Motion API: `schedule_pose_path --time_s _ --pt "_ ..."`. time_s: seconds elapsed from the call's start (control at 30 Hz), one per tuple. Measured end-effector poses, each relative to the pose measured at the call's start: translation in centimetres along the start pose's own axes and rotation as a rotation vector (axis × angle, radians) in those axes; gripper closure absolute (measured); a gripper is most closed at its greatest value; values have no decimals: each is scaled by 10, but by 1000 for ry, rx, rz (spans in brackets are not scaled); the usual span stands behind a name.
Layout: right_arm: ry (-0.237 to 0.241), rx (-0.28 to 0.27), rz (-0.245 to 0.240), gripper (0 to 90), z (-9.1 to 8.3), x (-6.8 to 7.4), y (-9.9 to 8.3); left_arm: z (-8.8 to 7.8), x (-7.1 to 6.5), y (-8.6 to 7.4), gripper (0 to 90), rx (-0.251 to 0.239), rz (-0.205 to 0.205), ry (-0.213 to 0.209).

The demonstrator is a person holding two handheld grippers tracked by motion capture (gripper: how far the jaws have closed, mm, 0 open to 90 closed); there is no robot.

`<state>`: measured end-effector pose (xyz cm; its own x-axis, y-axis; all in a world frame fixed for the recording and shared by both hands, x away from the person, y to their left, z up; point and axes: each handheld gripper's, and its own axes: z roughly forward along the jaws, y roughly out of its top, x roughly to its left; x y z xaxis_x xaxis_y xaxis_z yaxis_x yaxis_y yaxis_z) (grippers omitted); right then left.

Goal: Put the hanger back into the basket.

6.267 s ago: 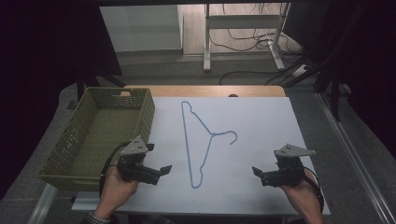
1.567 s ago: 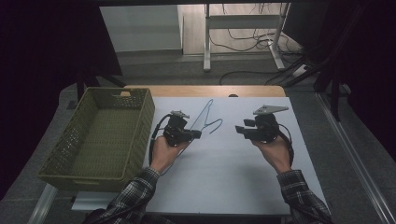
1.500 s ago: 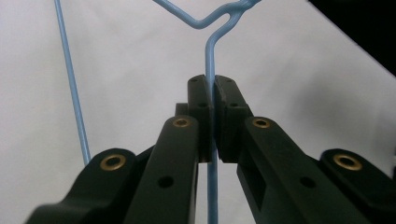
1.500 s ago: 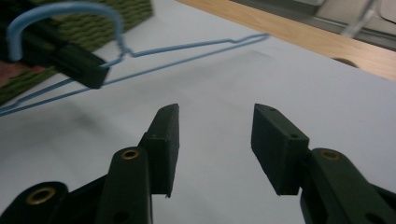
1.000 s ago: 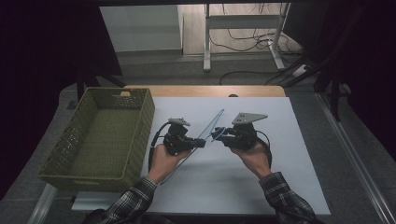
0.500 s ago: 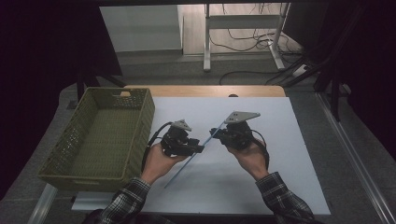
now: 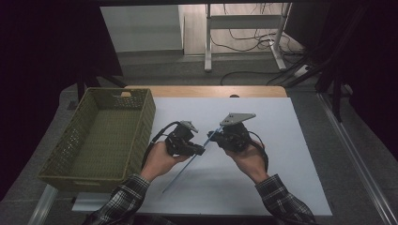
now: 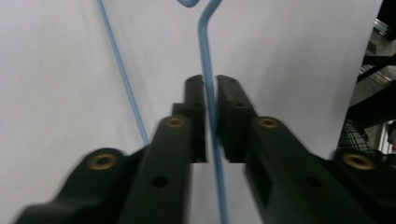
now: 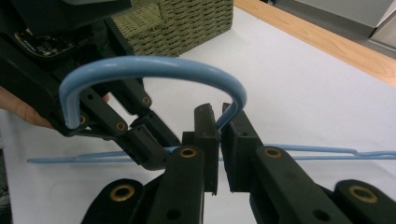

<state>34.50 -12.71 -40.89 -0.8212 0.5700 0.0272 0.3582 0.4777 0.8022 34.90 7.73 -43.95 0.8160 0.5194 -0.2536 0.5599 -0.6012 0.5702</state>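
Blue wire hanger [image 7: 187, 165] gripped in both grippers above the white table [image 7: 291, 187].

High view: its long axis runs from 7 to 1 o'clock between the left gripper [image 7: 201, 151] and right gripper [image 7: 213, 139]; the green basket [image 7: 56, 164] at 9 o'clock is seen empty.
Left gripper view: jaws are pinched on a wire pointing to 12.
Right gripper view: jaws are clamped on the hook's base, the hook arching toward 10 o'clock.

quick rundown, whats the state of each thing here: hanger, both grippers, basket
blue hanger: lifted off the white sheet, tilted, held by both grippers
left gripper: shut on the hanger's wire
right gripper: shut on the hook's base
green basket: upright at the table's left, empty
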Motion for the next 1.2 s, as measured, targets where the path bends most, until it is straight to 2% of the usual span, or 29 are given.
schedule_pose_path --time_s 0.03,0.07,0.17,0.2,0.23,0.43,0.47,0.5,0.53,0.57,0.67,0.7,0.73,0.83,0.87,0.9,0.93,0.97,1.0,1.03,1.1,1.13,1.17,1.2 --pt "-4 2 -10 841 0 1 0 0 0 0 861 0 -8 10" --pt "-12 2 -23 838 0 2 0 -2 1 -1 874 -7 -13 1" --pt "-5 -2 -20 827 -1 2 0 -4 2 -1 877 -19 -24 -13" --pt "-4 -27 -17 725 -4 1 1 -8 2 -1 877 -34 -29 -5" --pt "-4 -27 -17 725 -4 1 1 -8 2 -1 877 -34 -29 -5" --pt "-29 -57 -6 462 -23 1 -1 -24 4 -3 877 -70 -47 -7" --pt "-32 -65 -7 403 -29 0 -3 -29 5 -4 878 -94 -62 -12" --pt "-32 -65 -7 403 -29 0 -3 -29 5 -4 878 -94 -62 -12" --pt "-32 -67 -7 339 -35 -1 -6 -33 6 -5 878 -95 -60 -9" --pt "-32 -67 -7 339 -35 -1 -6 -36 6 -5 878 -107 -69 -9" --pt "-36 -70 7 238 -45 -3 -15 -51 8 -7 878 -137 -85 -22" --pt "-36 -70 7 238 -45 -3 -15 -51 8 -7 878 -137 -85 -22" --pt "-44 -74 22 178 -49 -5 -20 -60 9 -7 878 -145 -87 -16" --pt "-41 -77 40 144 -52 -8 -25 -69 10 -6 878 -156 -86 -3" --pt "-42 -79 56 110 -55 -10 -30 -79 11 -5 878 -170 -88 8" --pt "-42 -79 56 110 -55 -10 -30 -79 11 -5 878 -170 -88 8" --pt "-35 -77 75 88 -58 -11 -34 -89 13 -4 878 -181 -89 16" --pt "-35 -77 75 88 -58 -11 -34 -89 13 -4 878 -181 -89 16" --pt "-38 -69 77 72 -60 -11 -38 -100 15 -5 878 -193 -94 25" --pt "-38 -69 77 72 -60 -11 -38 -100 15 -5 878 -193 -94 25" --pt "-38 -66 77 63 -62 -12 -42 -110 18 -7 878 -208 -99 29" --pt "-41 -59 80 52 -64 -12 -45 -120 22 -10 878 -225 -104 30" --pt "-41 -59 80 52 -64 -12 -45 -120 22 -10 878 -225 -104 30" --pt "-36 -54 79 39 -66 -12 -48 -131 26 -15 878 -238 -108 34"
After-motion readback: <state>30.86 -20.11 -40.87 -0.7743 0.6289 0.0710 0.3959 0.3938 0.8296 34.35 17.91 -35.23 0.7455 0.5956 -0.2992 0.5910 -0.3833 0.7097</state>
